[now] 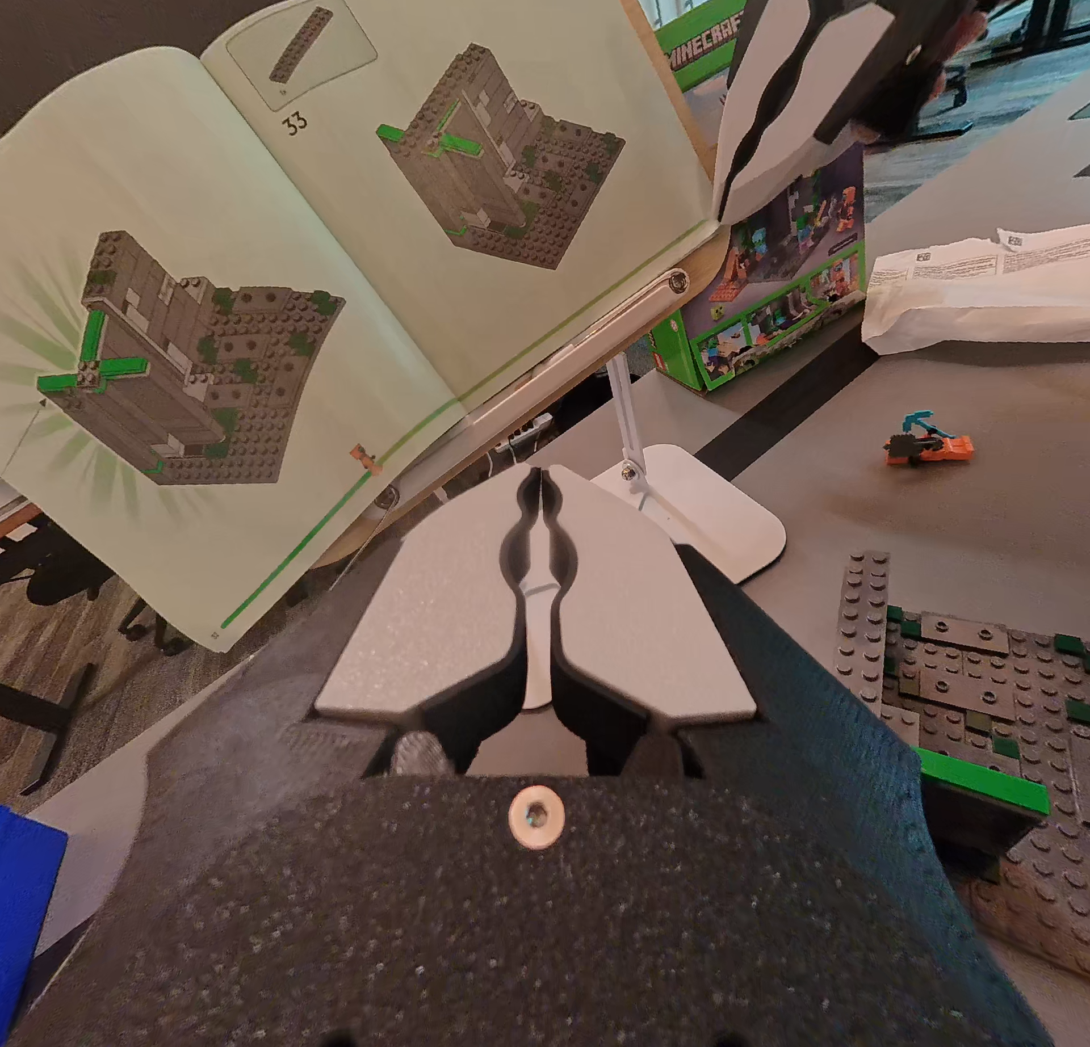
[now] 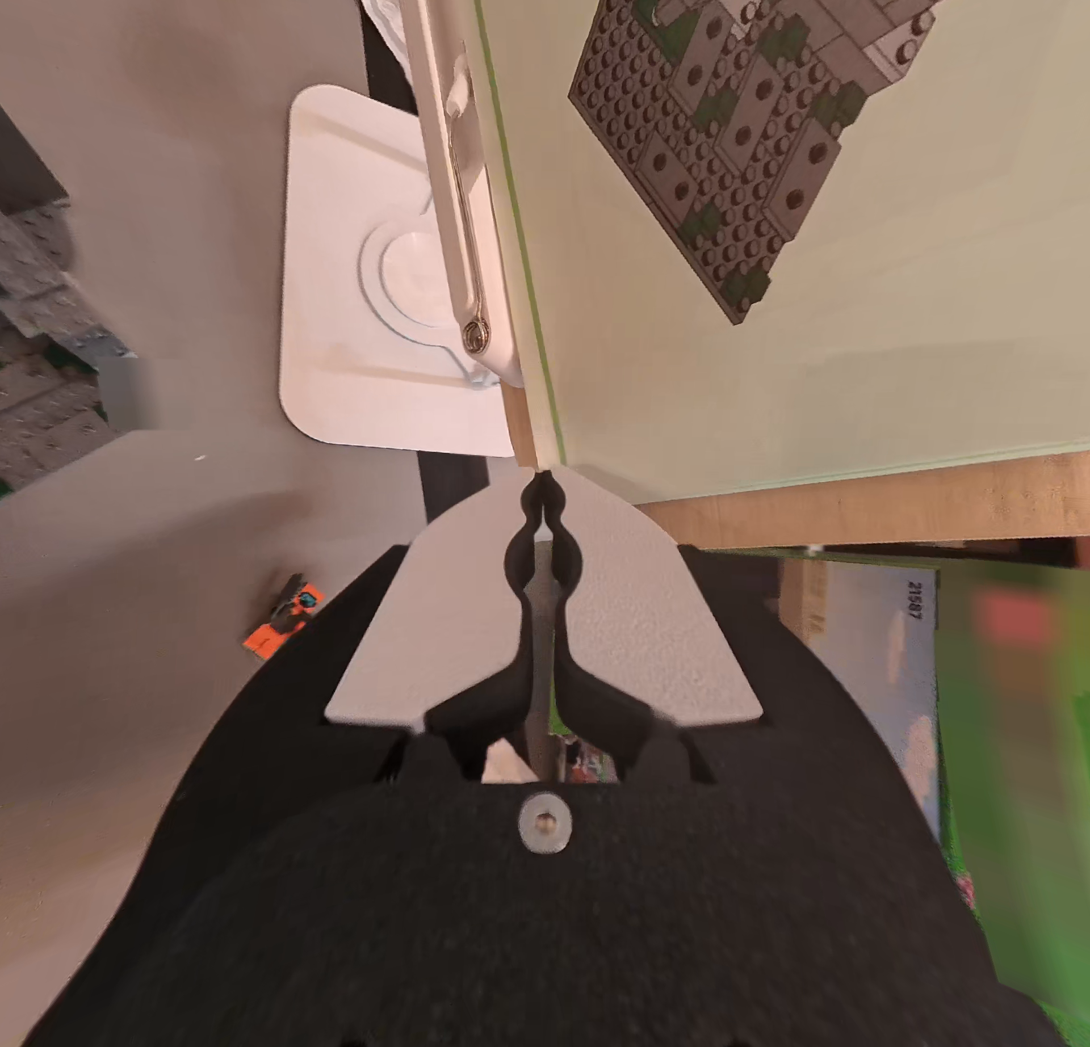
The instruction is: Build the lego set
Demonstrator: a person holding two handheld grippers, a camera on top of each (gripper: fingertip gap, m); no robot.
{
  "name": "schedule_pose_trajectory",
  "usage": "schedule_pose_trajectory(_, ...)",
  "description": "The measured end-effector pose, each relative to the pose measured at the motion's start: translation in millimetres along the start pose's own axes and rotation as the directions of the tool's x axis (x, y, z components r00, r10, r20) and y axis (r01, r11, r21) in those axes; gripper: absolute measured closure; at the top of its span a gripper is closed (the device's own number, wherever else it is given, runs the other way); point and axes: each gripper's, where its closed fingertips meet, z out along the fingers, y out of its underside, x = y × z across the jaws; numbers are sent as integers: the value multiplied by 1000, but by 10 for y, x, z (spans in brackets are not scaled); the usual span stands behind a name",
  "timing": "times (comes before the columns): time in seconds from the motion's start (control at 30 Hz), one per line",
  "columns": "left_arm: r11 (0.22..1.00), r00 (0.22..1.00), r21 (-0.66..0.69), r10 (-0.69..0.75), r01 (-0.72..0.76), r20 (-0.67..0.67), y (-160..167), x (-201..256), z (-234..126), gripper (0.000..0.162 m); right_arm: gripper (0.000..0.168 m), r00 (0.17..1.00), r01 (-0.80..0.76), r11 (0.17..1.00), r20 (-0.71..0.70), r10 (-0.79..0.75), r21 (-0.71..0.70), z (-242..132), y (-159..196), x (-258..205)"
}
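The open instruction booklet [image 1: 354,252] rests on a wooden-backed stand. My right gripper [image 2: 544,474] is at the booklet's lower right page corner [image 2: 545,458], and its jaws are shut with the corner of the page at the fingertips. The left wrist view shows the same gripper [image 1: 722,211] against that corner. My left gripper [image 1: 540,471] is shut and empty, raised in front of the stand's white base [image 1: 702,506]. The grey Lego build [image 1: 991,694], with a green plate [image 1: 985,783] on its near edge, lies on the table to the right of my left gripper.
An orange and black minifigure [image 1: 926,447] with a teal pickaxe lies on the grey table; the right wrist view shows it too [image 2: 283,615]. The green Lego box [image 1: 778,299] and a white paper bag [image 1: 979,293] stand behind. A blue object [image 1: 23,912] is at the lower left. The left gripper's tips are roughly 20 cm from the right gripper's. The right gripper is farther from the green plate [image 1: 985,783], some 25 cm, than the left, some 15 cm.
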Motion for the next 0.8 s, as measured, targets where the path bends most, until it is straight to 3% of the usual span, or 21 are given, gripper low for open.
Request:
schedule_pose_trajectory(0.27, 1000, 1000, 3, -1, 1, -10, -16, 32, 11, 160, 168, 997, -33, 999, 64, 33, 4, -136, -103, -100)
schedule_pose_trajectory(0.5, 998, 998, 46, 49, -47, -37, -261, 171, 140, 153, 168, 998, -20, 997, 60, 15, 76, -295, -324, -195)
schedule_pose_trajectory(0.7, 982, 979, 71, 181, -175, -90, -521, 454, 587, 141, 168, 998, -20, 991, 64, 12, 131, -357, -494, -238)
schedule_pose_trajectory(0.8, 973, 968, 45, 229, -225, -104, -555, 556, 864, 139, 168, 999, 31, 995, -14, -30, 98, -331, -422, -158)
